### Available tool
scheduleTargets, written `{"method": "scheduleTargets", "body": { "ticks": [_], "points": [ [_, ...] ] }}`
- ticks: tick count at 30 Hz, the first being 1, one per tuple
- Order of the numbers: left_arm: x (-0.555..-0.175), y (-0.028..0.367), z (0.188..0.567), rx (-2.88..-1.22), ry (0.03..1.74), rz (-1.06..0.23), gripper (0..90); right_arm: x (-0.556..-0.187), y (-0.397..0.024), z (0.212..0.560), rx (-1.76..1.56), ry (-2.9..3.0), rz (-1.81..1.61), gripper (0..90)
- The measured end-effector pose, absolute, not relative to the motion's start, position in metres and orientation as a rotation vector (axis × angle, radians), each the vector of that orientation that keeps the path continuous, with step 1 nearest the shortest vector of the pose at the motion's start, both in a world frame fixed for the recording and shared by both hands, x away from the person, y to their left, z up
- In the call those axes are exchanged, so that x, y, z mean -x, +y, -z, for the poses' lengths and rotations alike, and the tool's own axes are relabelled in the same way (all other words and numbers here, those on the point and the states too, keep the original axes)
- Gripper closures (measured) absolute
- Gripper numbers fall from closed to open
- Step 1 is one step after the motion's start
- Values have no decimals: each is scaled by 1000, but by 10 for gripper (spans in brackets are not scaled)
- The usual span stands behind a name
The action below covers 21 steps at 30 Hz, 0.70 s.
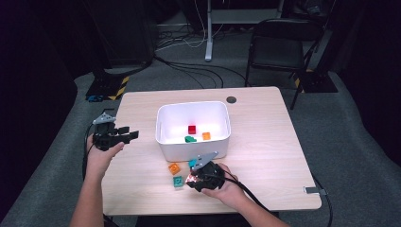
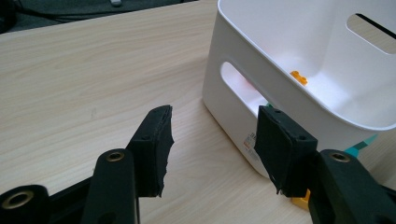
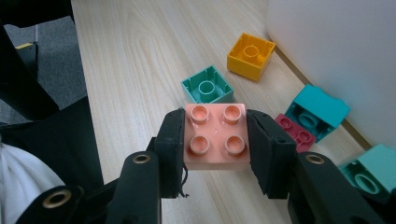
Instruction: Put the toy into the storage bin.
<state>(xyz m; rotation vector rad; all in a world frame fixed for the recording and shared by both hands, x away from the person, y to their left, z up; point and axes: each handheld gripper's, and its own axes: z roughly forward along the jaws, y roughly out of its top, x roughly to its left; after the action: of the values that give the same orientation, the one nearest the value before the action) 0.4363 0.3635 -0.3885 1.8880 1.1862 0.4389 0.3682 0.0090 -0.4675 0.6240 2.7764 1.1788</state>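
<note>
Gripping a studded square pink plastic brick (image 3: 215, 137), right claw (image 3: 215, 140).

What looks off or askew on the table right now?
Mostly tidy. Several loose blocks lie upside down with hollow undersides up: the orange block and green block beside the white bin. The right claw grips a pink block squarely.
</note>
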Motion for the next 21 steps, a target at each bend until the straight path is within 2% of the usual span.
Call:
{"method": "scheduleTargets", "body": {
  "ticks": [21],
  "points": [
    [-437,364,389,-1893,1186,-441,460,-375,-9,424,-635,2745,-1210,584]
  ]
}}
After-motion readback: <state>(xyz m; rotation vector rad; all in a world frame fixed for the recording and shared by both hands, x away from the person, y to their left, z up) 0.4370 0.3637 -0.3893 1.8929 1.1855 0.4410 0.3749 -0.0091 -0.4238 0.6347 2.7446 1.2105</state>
